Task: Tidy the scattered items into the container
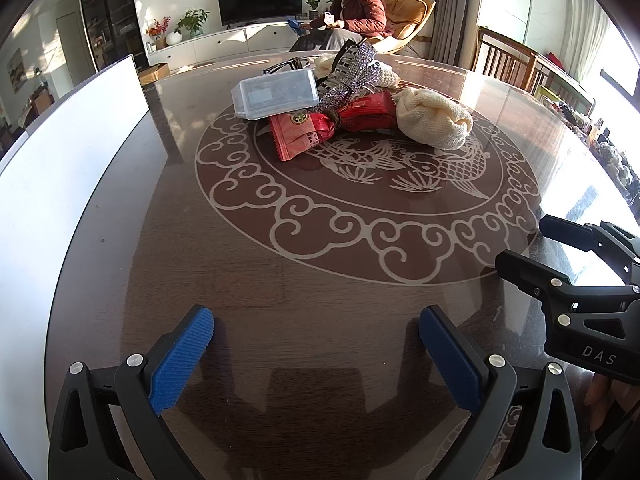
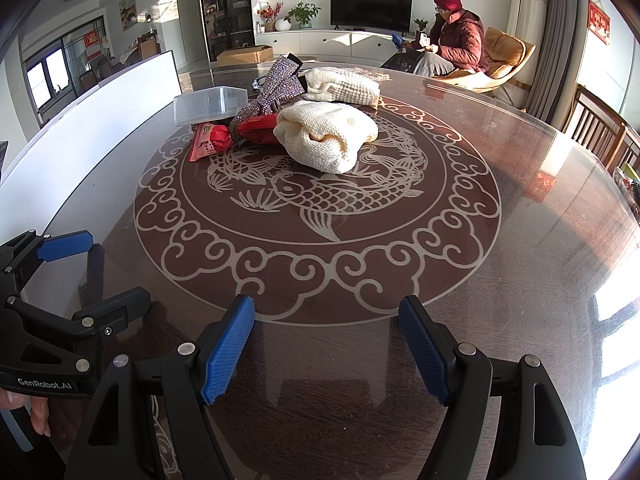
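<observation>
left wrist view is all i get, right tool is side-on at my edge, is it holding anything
Observer: No. The right tool is open, with only bare table between its pads.
Operator: ok, whats behind the sparkly thing, i only see a sliver of cream
Observer: A second cream knit cloth, lying flat just beyond the sparkly item and behind the bundled cream cloth.
</observation>
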`<state>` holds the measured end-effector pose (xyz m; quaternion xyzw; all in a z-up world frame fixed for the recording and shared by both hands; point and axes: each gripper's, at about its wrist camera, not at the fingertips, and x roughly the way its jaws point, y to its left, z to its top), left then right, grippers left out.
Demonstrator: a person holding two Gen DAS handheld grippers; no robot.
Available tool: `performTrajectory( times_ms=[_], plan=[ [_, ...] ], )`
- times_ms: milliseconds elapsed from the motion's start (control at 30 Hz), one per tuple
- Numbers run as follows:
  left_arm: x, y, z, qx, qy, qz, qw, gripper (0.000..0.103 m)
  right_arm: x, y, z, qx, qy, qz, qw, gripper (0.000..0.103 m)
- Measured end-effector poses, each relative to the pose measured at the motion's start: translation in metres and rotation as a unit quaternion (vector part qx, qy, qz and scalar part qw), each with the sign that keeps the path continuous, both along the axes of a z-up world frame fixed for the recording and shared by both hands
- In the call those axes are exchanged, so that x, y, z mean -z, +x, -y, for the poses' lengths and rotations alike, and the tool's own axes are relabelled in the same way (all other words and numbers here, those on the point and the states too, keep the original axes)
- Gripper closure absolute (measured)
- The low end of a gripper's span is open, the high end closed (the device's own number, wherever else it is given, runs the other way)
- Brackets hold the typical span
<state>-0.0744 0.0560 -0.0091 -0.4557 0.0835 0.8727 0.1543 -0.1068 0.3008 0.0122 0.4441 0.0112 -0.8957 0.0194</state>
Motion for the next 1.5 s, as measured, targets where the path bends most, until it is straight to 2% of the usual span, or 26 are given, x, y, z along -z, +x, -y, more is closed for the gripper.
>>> performTrajectory(
  times_ms=[767,900,1000,1133,1233,1400,1500],
  plan=[
    [0.000,0.000,0.000,0.000,0.000,0.000,1.0000,0.000,-0.002,0.000,-0.005,0.000,-0.010,-0.004,1.000,0.028],
    [0.001,0.000,-0.001,0.000,0.000,0.000,1.0000,0.000,-0.032,-0.013,-0.021,0.014,-0.034,-0.061,0.997,0.028],
    [0.001,0.000,-0.001,0.000,0.000,0.000,1.0000,0.000,-0.059,-0.055,-0.035,0.037,-0.037,-0.083,0.995,0.028],
    [0.001,0.000,-0.001,0.000,0.000,0.000,1.0000,0.000,-0.049,-0.132,-0.050,0.062,-0.045,-0.024,0.997,0.028],
    [0.001,0.000,0.000,0.004,0.000,0.001,1.0000,0.000,-0.030,-0.172,-0.048,0.056,-0.048,0.015,0.997,0.028],
    [0.000,0.001,0.003,0.040,-0.004,0.010,0.9991,0.000,-0.016,-0.201,-0.020,0.019,-0.047,0.042,0.998,0.028],
    [-0.002,0.000,0.009,0.051,-0.007,0.019,0.9985,0.000,-0.007,-0.200,0.008,-0.037,-0.039,0.071,0.996,0.028]
  ],
)
